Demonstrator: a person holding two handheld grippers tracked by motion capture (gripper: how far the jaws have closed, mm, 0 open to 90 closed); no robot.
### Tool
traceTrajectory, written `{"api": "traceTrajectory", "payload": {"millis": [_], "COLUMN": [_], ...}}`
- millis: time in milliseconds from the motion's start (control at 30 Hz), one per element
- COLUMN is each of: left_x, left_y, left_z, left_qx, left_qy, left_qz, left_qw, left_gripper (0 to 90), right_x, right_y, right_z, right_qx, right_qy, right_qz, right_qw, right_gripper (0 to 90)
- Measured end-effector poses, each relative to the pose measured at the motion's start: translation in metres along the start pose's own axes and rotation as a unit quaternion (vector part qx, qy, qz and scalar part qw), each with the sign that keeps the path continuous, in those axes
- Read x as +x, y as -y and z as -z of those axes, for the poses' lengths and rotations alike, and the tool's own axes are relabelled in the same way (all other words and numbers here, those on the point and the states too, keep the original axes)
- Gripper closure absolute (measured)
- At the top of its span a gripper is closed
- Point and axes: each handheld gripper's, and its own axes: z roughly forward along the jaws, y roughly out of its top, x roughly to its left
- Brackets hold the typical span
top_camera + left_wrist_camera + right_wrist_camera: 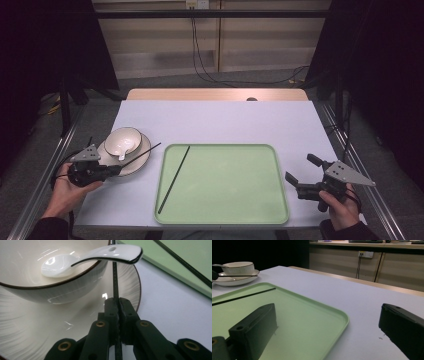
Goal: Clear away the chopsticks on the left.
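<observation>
A white bowl (123, 140) stands on a white plate (141, 159) near the left edge of the bench (225, 120), and a white spoon (122, 151) lies in the bowl with its handle resting over the rim, toward the near edge. A green tray (280, 210) sits at the middle of the near edge. In the tray lies one black chopstick (174, 179), close to the tray's left side; its long axis runs from the near left corner of the tray toward the far edge, leaning a little to the right.

The left gripper (116, 170) is clenched on a second black chopstick (142, 153). This one passes over the plate, just beside the bowl, and its free end points toward the far right, reaching past the plate's rim. In the left gripper view the chopstick (115, 280) goes under the spoon (90, 258) handle.

The right gripper (301, 170) hovers near the right edge of the bench, beside the tray, with its jaws wide apart and nothing between them.
</observation>
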Motion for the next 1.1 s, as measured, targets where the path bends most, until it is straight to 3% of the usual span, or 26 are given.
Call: {"api": "traceTrajectory", "payload": {"millis": [333, 433, 533, 700, 967, 1000, 1100], "left_x": [-0.007, -0.009, -0.012, -0.017, -0.028, -0.031, -0.039], "left_y": [-0.004, -0.003, -0.002, -0.001, -0.001, -0.001, -0.004], "left_z": [0.005, 0.006, 0.007, 0.01, 0.018, 0.019, 0.022], "left_qx": [-0.014, -0.028, -0.032, -0.04, -0.064, -0.066, -0.062], "left_qy": [0.009, 0.015, 0.018, 0.014, 0.001, -0.008, -0.002], "left_qz": [0.016, 0.03, 0.02, 0.025, 0.054, 0.059, 0.056], "left_qw": [0.9997, 0.9991, 0.9991, 0.9988, 0.9965, 0.9961, 0.9965], "left_gripper": [86.0, 86.0, 86.0, 86.1, 86.1, 86.1, 86.1], "right_x": [0.0, 0.0, 0.0, 0.0, 0.001, 0.0, 0.0], "right_y": [0.0, 0.0, 0.0, 0.0, 0.0, 0.0, 0.0], "right_z": [0.0, 0.0, 0.0, 0.0, 0.001, 0.001, 0.001], "right_qx": [0.0, -0.002, -0.003, -0.003, -0.002, -0.003, -0.001], "right_qy": [0.0, 0.001, 0.001, 0.001, 0.001, 0.001, 0.0], "right_qz": [-0.002, 0.001, 0.001, 0.001, 0.0, 0.0, 0.0], "right_qw": [1.0, 1.0, 1.0, 1.0, 1.0, 1.0, 1.0], "right_gripper": [1.1, 1.1, 1.2, 1.2, 1.2, 1.2, 1.2]}}
